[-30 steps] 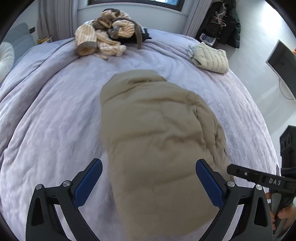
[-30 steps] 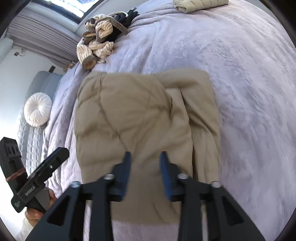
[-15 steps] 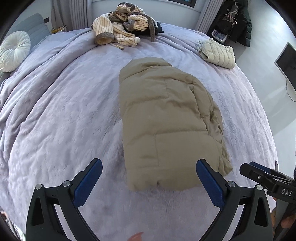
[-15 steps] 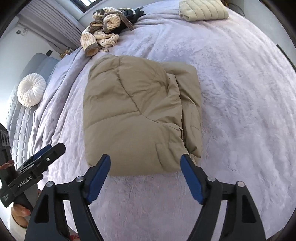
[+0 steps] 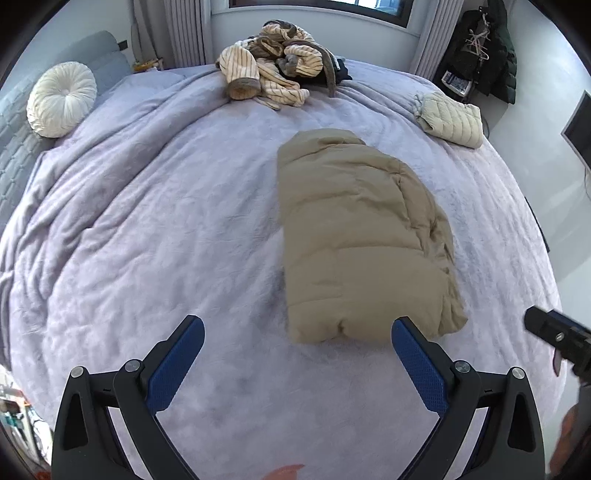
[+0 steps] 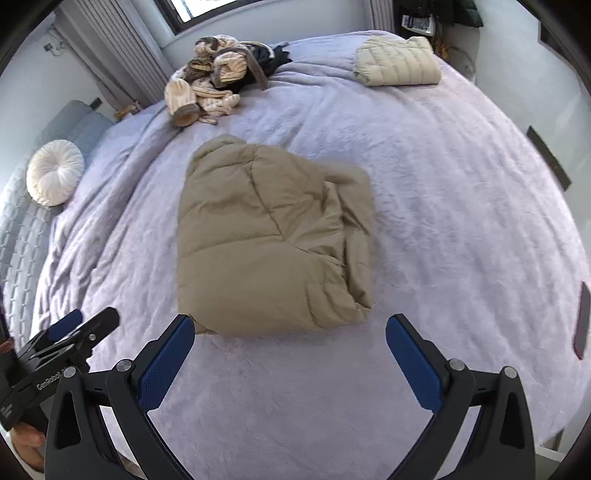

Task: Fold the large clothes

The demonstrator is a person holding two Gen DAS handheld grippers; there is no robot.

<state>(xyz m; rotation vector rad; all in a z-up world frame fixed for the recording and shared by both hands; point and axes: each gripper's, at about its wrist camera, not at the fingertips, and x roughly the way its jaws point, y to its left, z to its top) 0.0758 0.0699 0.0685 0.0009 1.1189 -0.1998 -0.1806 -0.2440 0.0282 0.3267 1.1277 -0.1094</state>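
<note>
The tan puffer jacket (image 5: pixel 362 236) was lying folded into a chunky bundle near the middle of the bed (image 5: pixel 147 240), on the lilac blanket, with nothing touching it. In the right wrist view you could see one layer flapped over diagonally and a narrower strip of jacket (image 6: pixel 273 240) showing along its right edge.

Your left tool (image 5: pixel 297 347) sat spread wide over bare blanket at the near end of the bundle, blue pads (image 5: pixel 177 363) apart and empty. Your right tool (image 6: pixel 290 347) was just as wide and its jaws were opening, nothing between them either, the left pad overlapping the jacket's near left corner in the picture; couldn't tell if it was actually touching.

Further out, a cream quilted jacket (image 5: pixel 452 120) was folded at the far right of the bed, well apart from the tan one. A messy pile of striped knitwear (image 5: pixel 273 74) was heaped at the far edge under the window (image 5: pixel 317 5), with something dark tucked beside it. A round white pillow (image 5: pixel 61 98) leaned on the grey headboard (image 5: pixel 14 155) on the left.
</note>
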